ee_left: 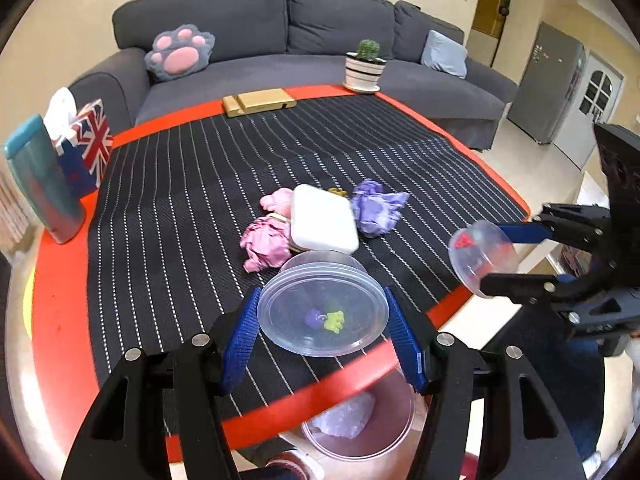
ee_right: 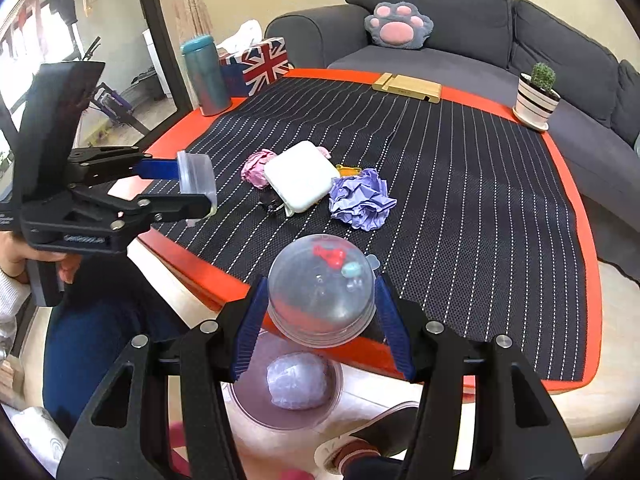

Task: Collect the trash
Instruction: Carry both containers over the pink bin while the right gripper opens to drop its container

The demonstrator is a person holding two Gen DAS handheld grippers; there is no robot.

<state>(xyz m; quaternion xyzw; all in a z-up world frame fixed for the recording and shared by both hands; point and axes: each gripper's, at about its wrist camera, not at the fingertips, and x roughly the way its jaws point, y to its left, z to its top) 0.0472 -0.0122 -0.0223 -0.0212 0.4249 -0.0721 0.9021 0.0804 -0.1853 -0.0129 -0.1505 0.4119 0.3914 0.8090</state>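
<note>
My left gripper (ee_left: 324,336) is shut on a clear round tub (ee_left: 320,312) with purple and green bits inside, held just above the table's near edge. My right gripper (ee_right: 320,312) is shut on a clear domed cup (ee_right: 320,288) holding red and teal bits. Each gripper shows in the other's view: the right gripper (ee_left: 494,258) off the table's right corner, the left gripper (ee_right: 194,186) at the left. Pink paper wads (ee_left: 266,246), a purple wad (ee_left: 376,208) and a white box (ee_left: 322,218) lie mid-table. A clear bin (ee_right: 288,392) with a purple wad stands on the floor below.
A teal tumbler (ee_left: 40,184) and a Union Jack tissue box (ee_left: 90,144) stand at the table's left edge. A gold stand (ee_left: 258,102) and a potted cactus (ee_left: 366,66) sit at the far edge. A grey sofa (ee_left: 280,40) lies behind. A person's shoe (ee_right: 360,448) is beside the bin.
</note>
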